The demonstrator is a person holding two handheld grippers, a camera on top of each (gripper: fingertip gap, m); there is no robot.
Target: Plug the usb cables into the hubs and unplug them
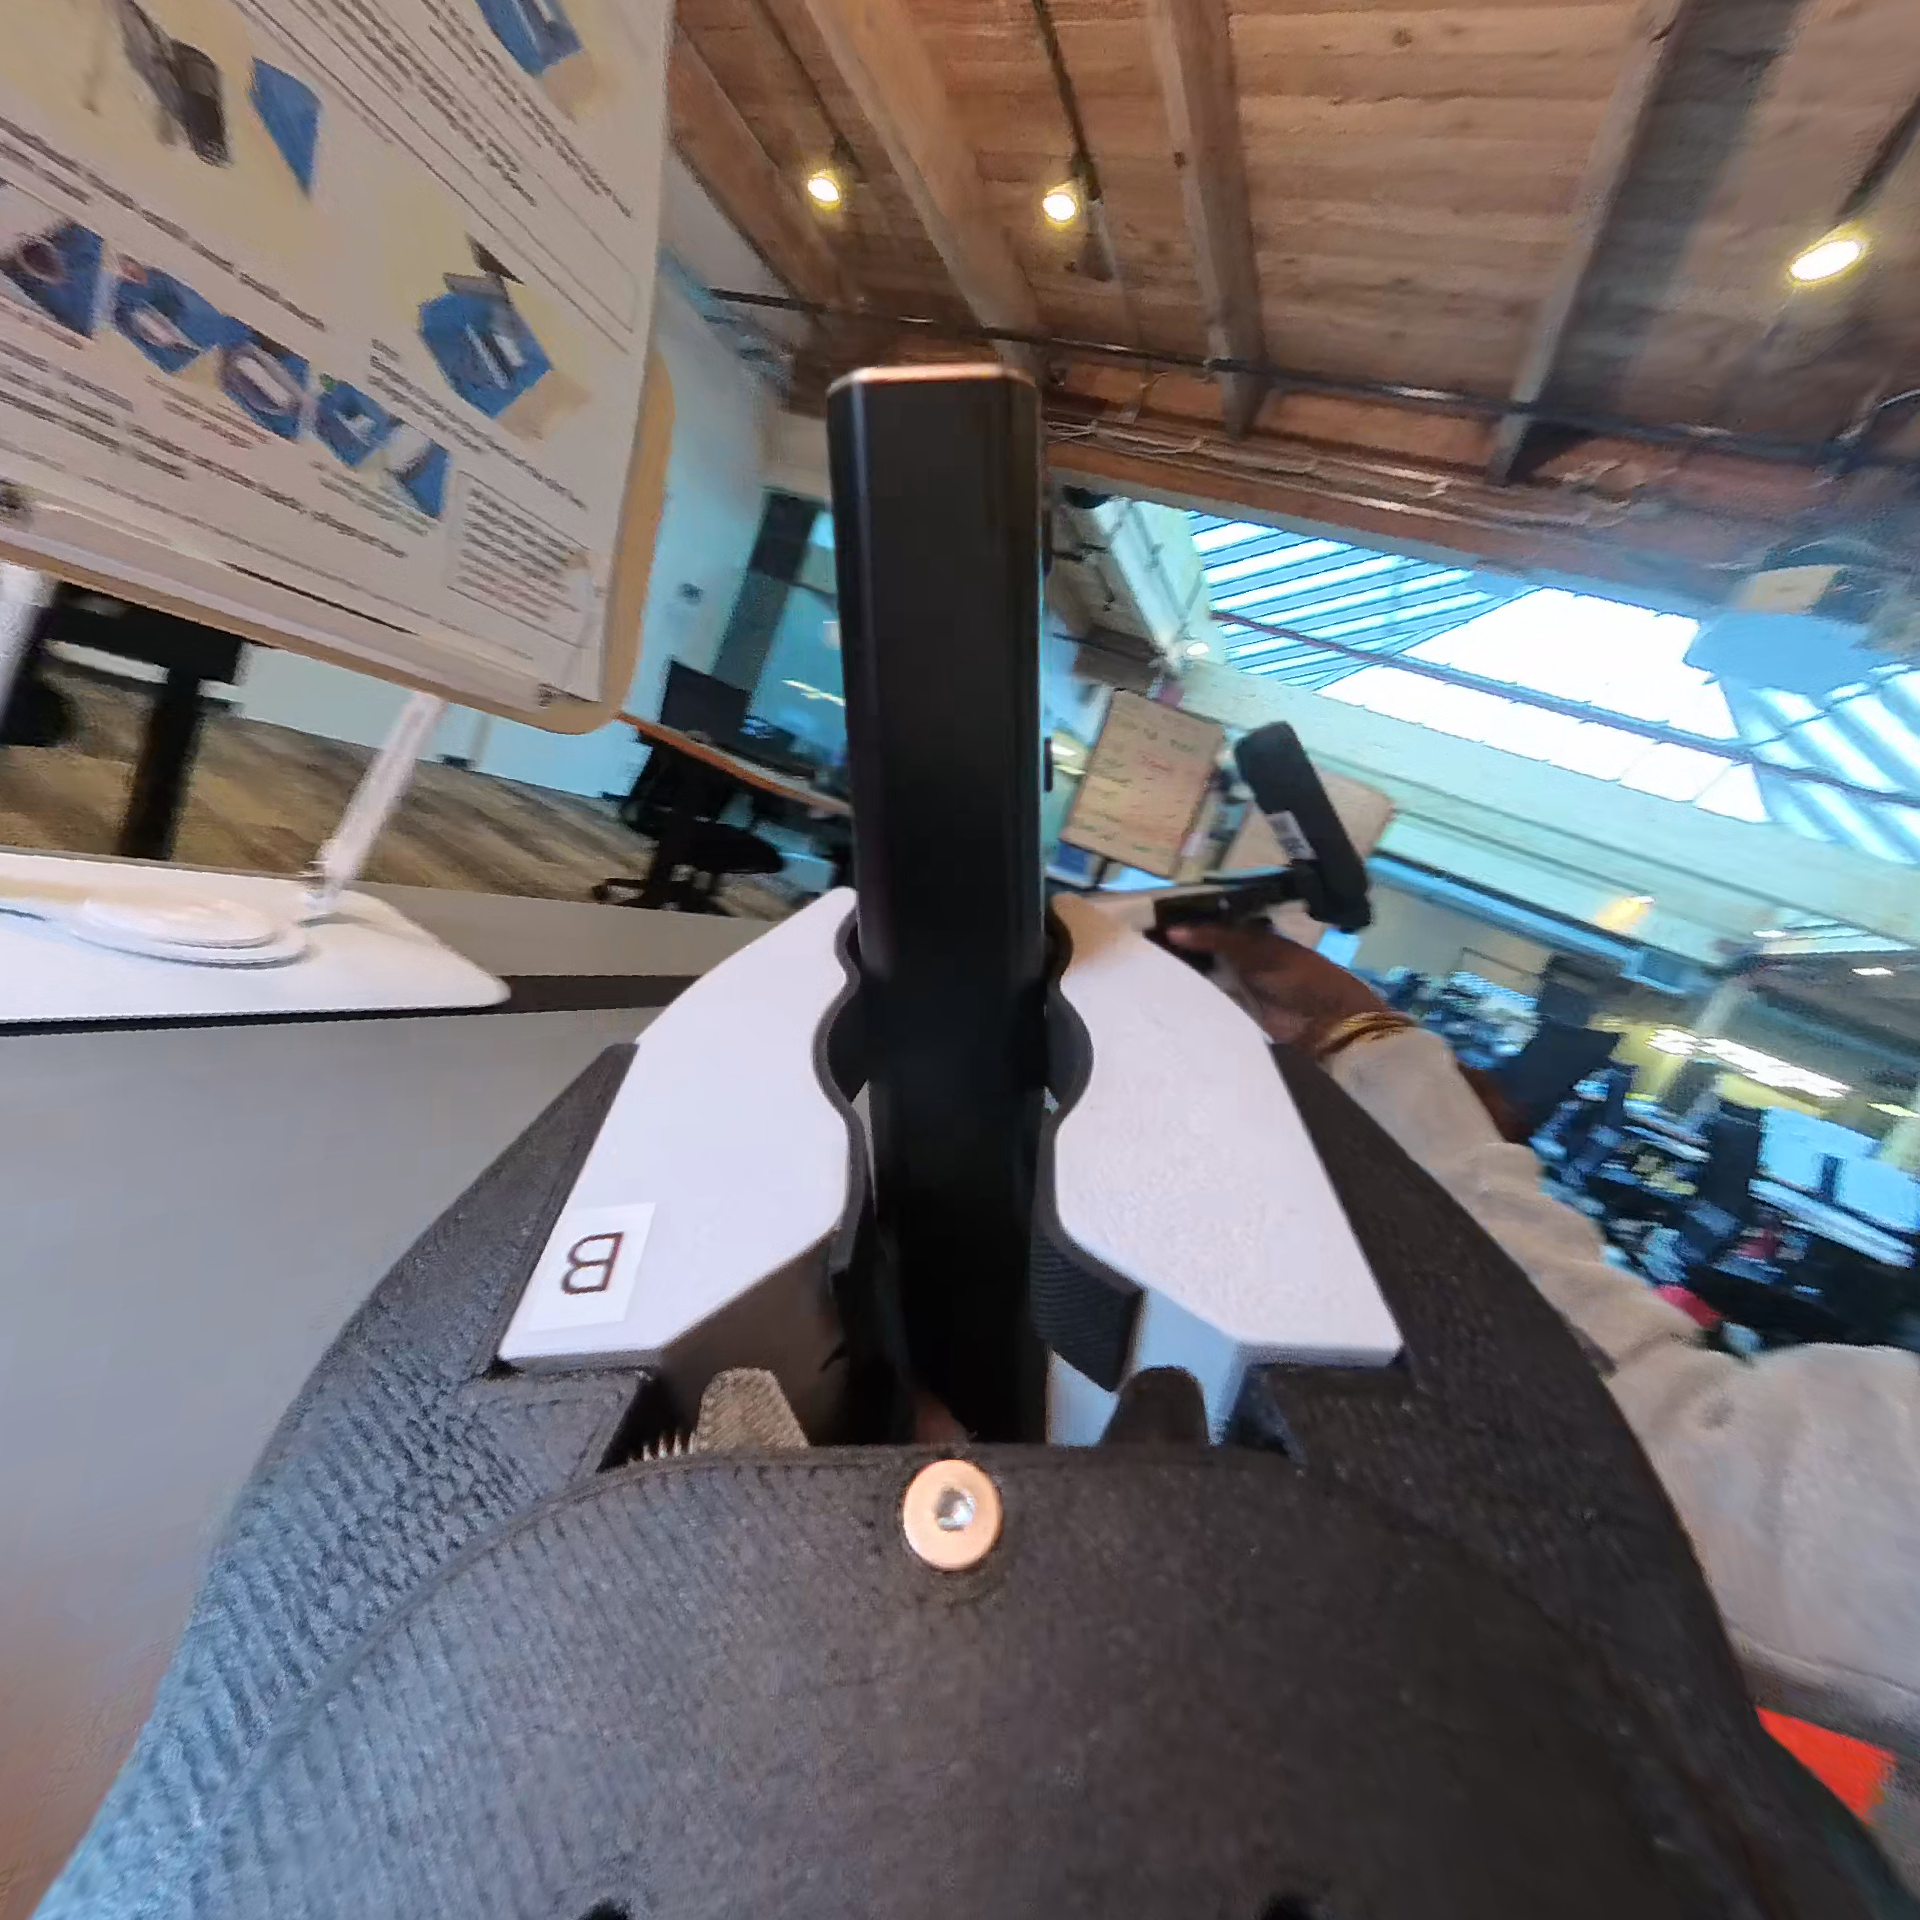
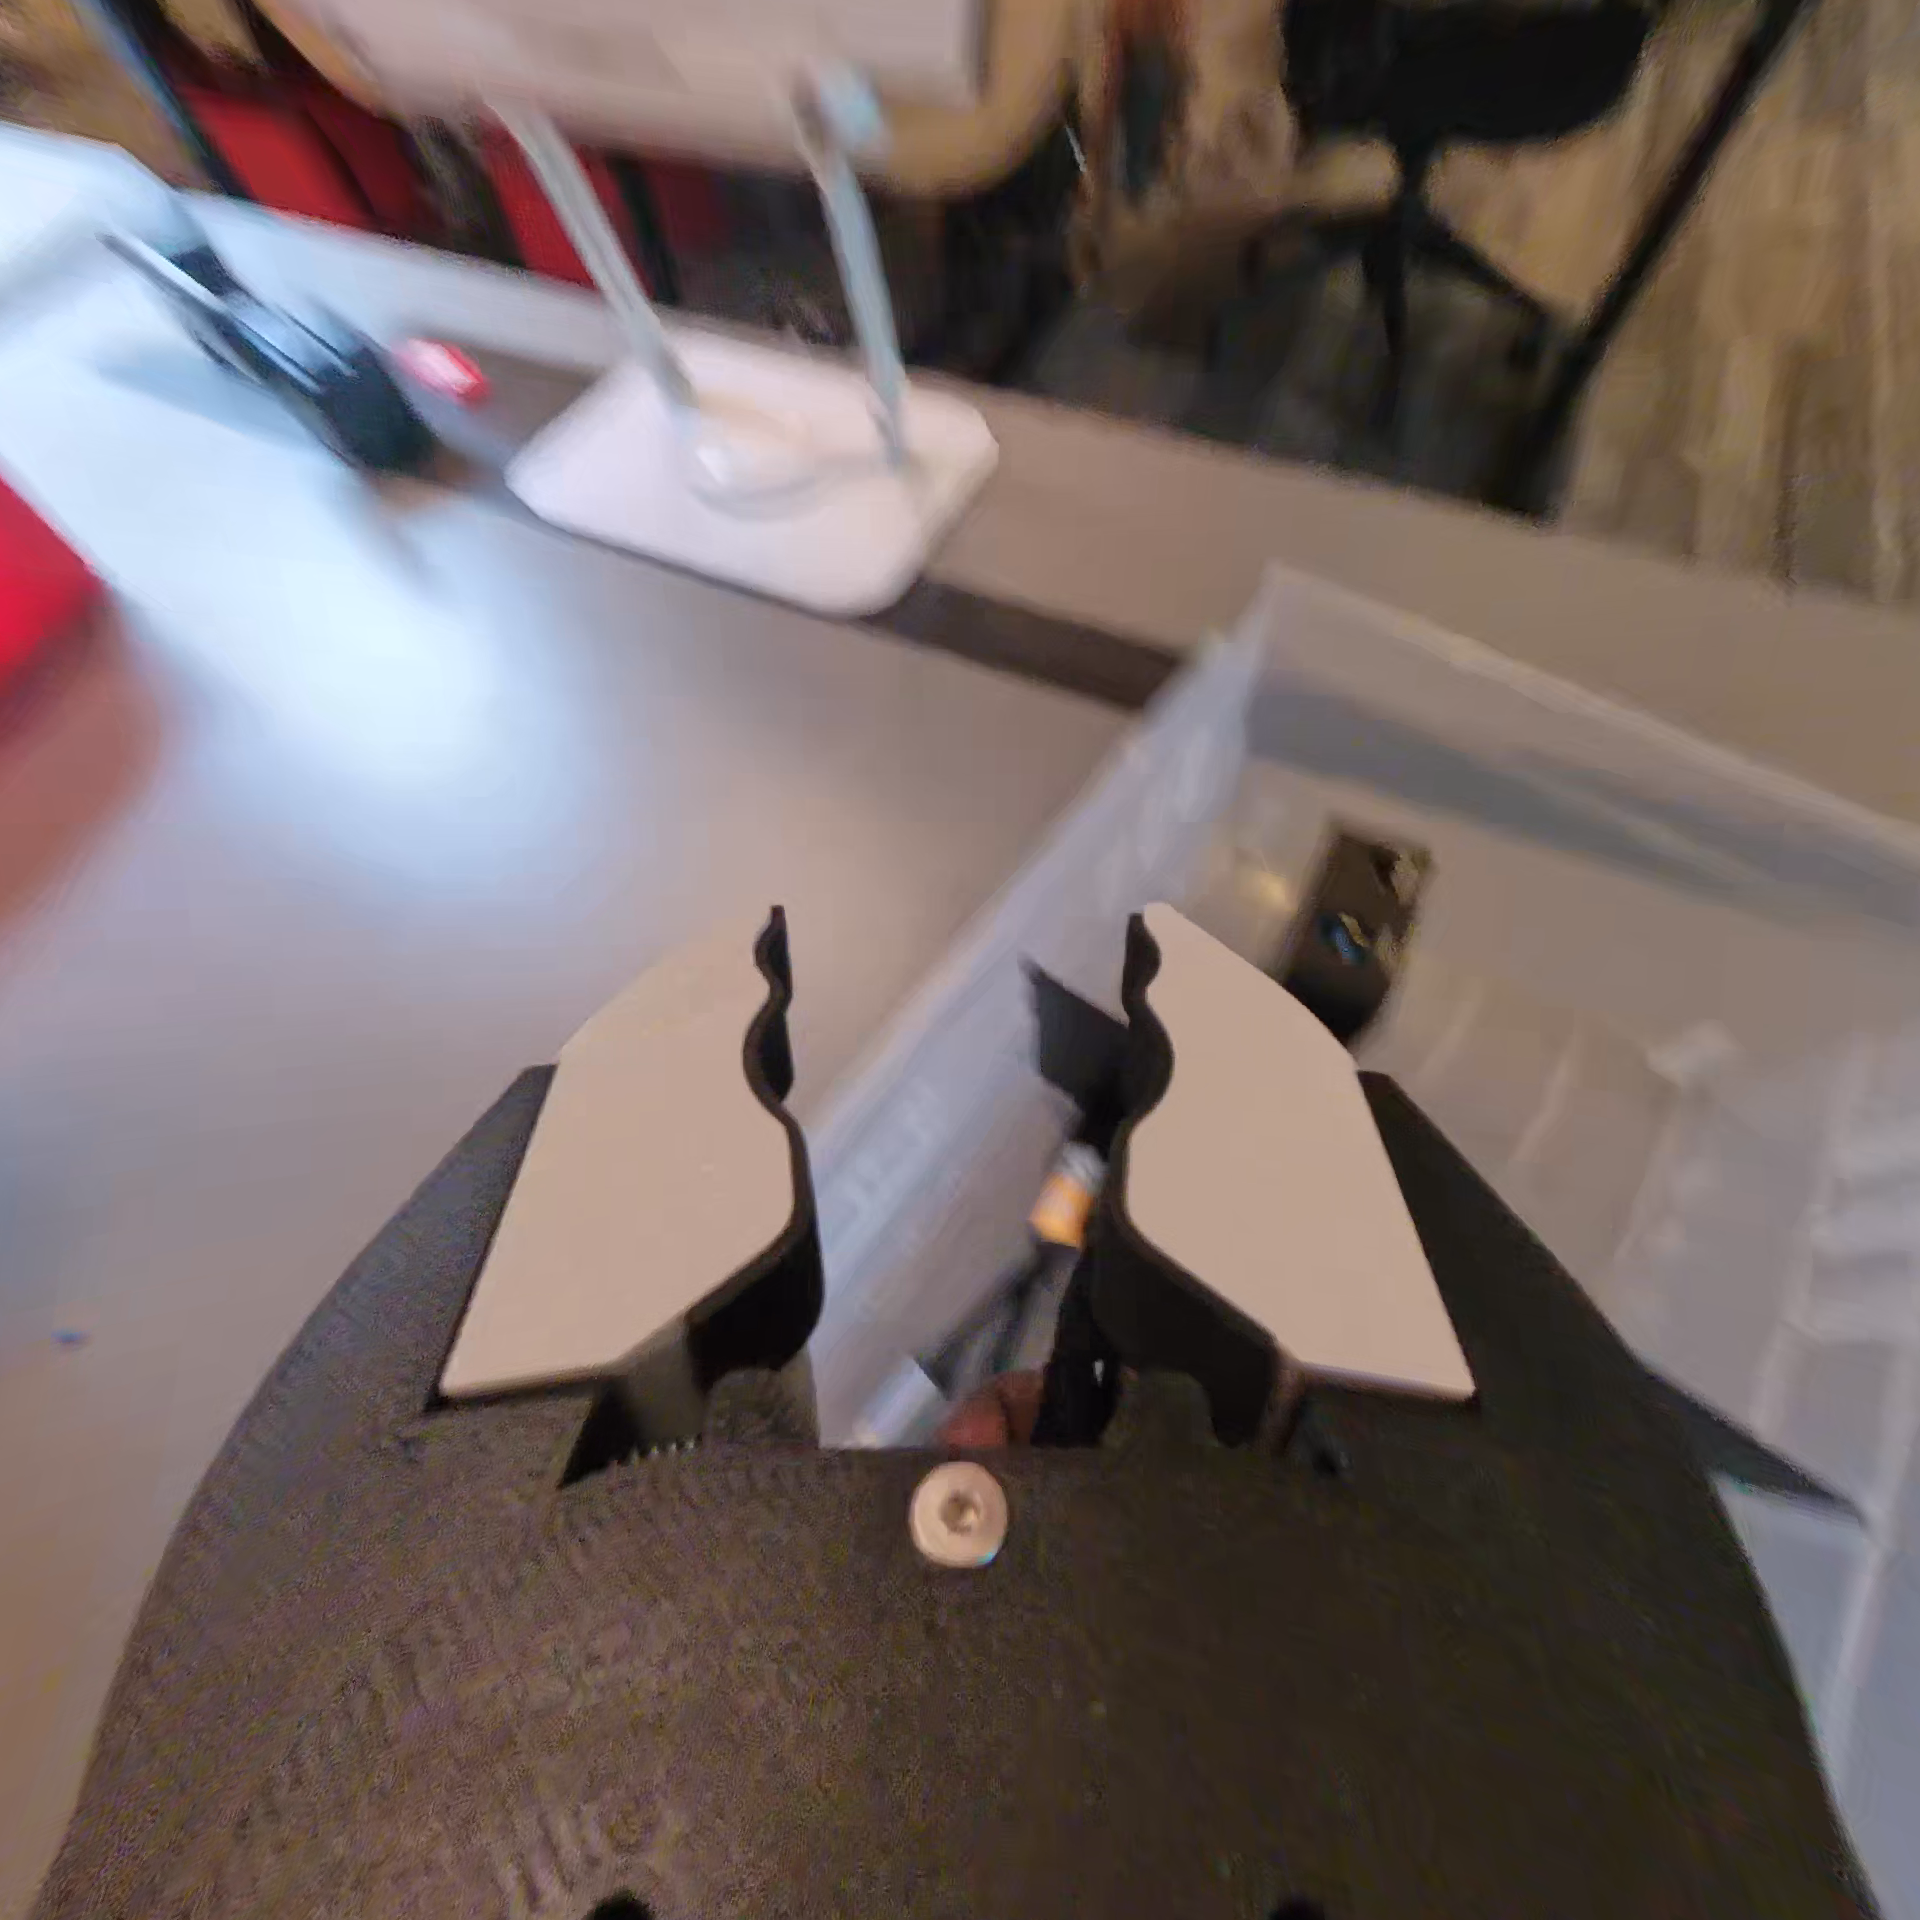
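Note:
In the left wrist view my left gripper (image 1: pixel 945 925) is shut on a long black usb hub (image 1: pixel 935 644) and holds it upright, its far end pointing up toward the ceiling. In the right wrist view my right gripper (image 2: pixel 956 925) is open and empty, hovering over the near wall of a clear plastic bin (image 2: pixel 1558 727). Inside the bin lie another black hub (image 2: pixel 1351 935) with a blue port and a cable plug with an orange band (image 2: pixel 1065 1205), seen between the jaws. The right gripper's black handle (image 1: pixel 1299 821) shows far off in the left wrist view, held by a hand (image 1: pixel 1278 977).
A grey table (image 1: pixel 208 1247) carries a white stand base (image 2: pixel 758 499) with clear posts holding a printed instruction sheet (image 1: pixel 312 312). A blurred black object (image 2: pixel 312 384) and a small red thing (image 2: pixel 447 369) lie at the table's far left. Office chairs stand beyond. Across from one pair of fingers to the other is roughly 35 cm.

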